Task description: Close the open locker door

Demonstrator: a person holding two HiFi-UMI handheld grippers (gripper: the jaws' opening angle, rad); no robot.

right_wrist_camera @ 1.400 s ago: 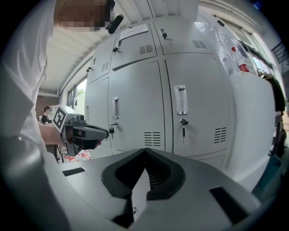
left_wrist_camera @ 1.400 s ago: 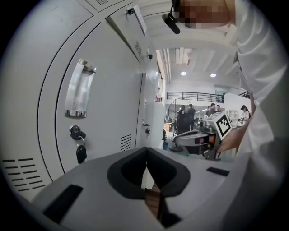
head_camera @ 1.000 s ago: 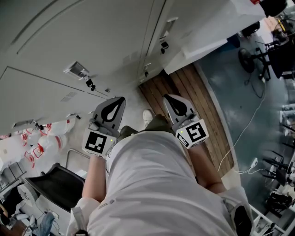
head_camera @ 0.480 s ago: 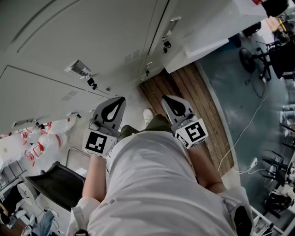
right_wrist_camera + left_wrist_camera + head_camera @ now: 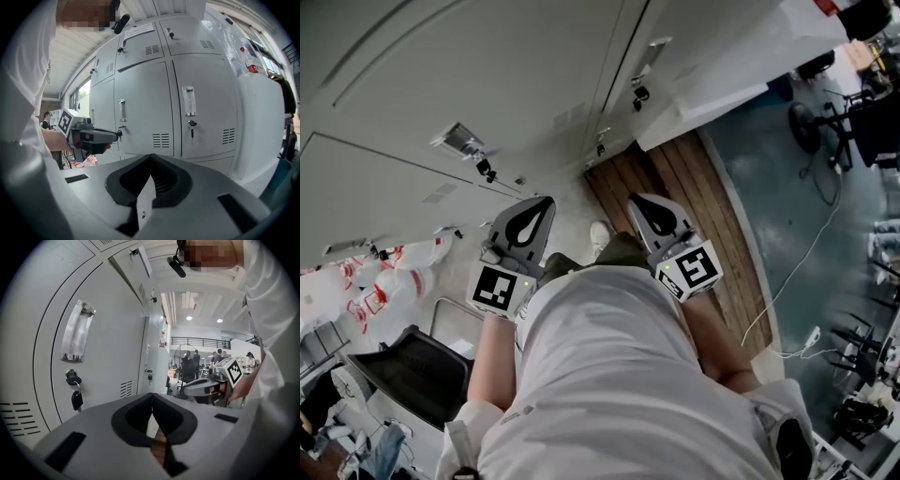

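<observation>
So the biggest thing here is the bank of pale grey metal lockers (image 5: 487,75). It fills the top-left of the head view, with a strip of brown wooden floorboards (image 5: 694,187) along its foot and blue-grey floor (image 5: 787,206) beyond that. The person in the white shirt (image 5: 609,375) stands facing the bank with both grippers held out side by side, clear of the doors and touching nothing. Left gripper (image 5: 546,201): jaws pressed together at the tips, nothing between them. Right gripper (image 5: 637,198): same deal, jaws fully together and empty. The door to close looks like the grey locker door with a white paper label (image 5: 138,44). It's in the top row, above the grippers, and its bottom edge seems to stand a bit proud of the bank's face, though honestly it's hard to be sure. The lower-row doors look flush. Small stuff: a clear plastic pull handle (image 5: 77,331) on the nearest lower door, and a key with a black fob (image 5: 76,398) hanging from the lock just under it.
</observation>
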